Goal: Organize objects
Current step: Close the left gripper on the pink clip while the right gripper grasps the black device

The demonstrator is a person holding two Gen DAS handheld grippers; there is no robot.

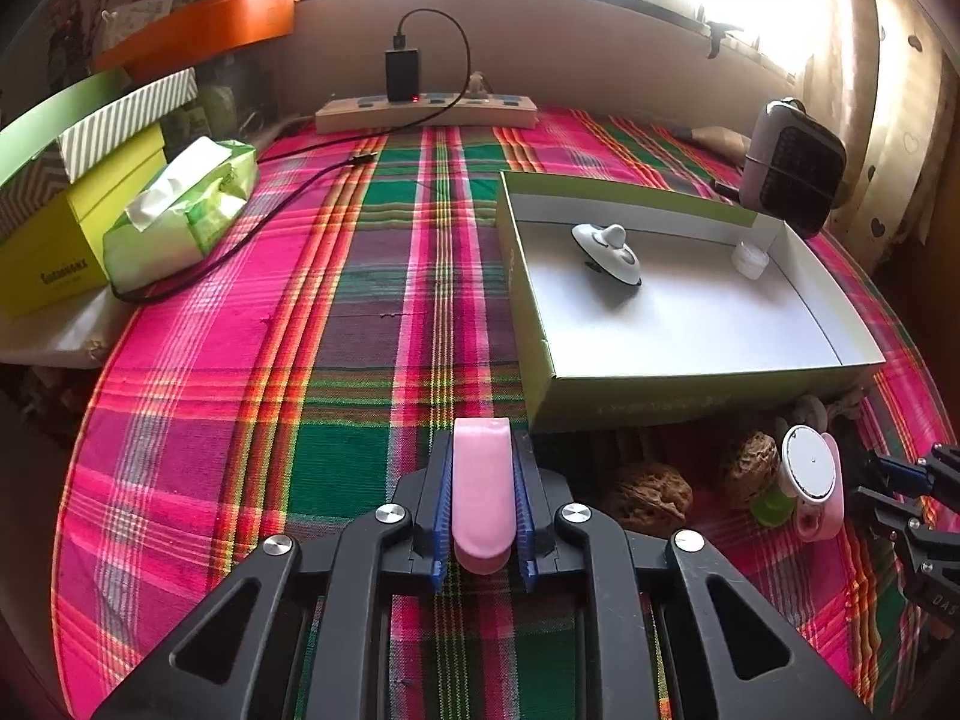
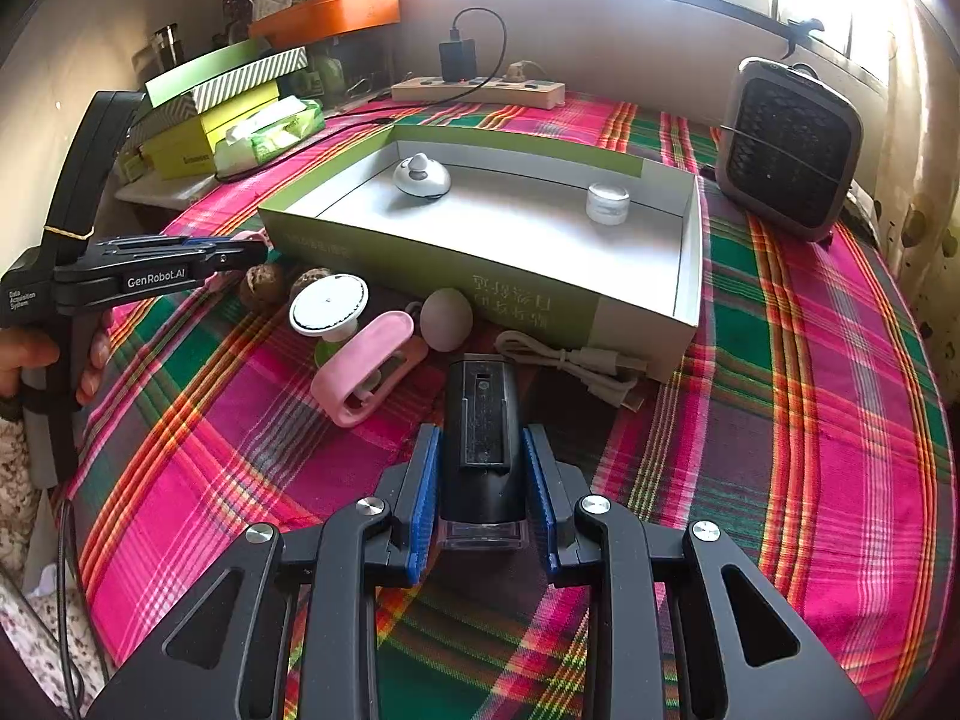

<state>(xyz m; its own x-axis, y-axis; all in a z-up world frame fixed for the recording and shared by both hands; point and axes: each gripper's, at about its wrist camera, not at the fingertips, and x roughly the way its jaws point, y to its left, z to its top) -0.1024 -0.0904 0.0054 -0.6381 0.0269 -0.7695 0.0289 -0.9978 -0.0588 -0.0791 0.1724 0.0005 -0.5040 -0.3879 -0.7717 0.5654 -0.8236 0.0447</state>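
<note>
My left gripper [image 1: 482,456] is shut on a pink oblong piece [image 1: 483,498], held above the plaid cloth left of the green-sided box [image 1: 690,396]. My right gripper [image 2: 483,450] is shut on a black device [image 2: 482,438] in front of the box [image 2: 420,264]. The box holds a white round knobbed gadget [image 2: 421,175] and a small white jar [image 2: 607,201]. In front of it lie a pink clip [image 2: 366,369], a white round disc on a green stem [image 2: 329,304], a grey egg [image 2: 446,318], two walnuts [image 2: 262,284] and a white cable [image 2: 576,363].
A grey fan heater [image 2: 789,147] stands right of the box. A power strip [image 2: 480,90] with a black charger lies at the back. Stacked boxes and a tissue pack [image 2: 270,135] sit back left. The left gripper's body [image 2: 138,273] shows at left.
</note>
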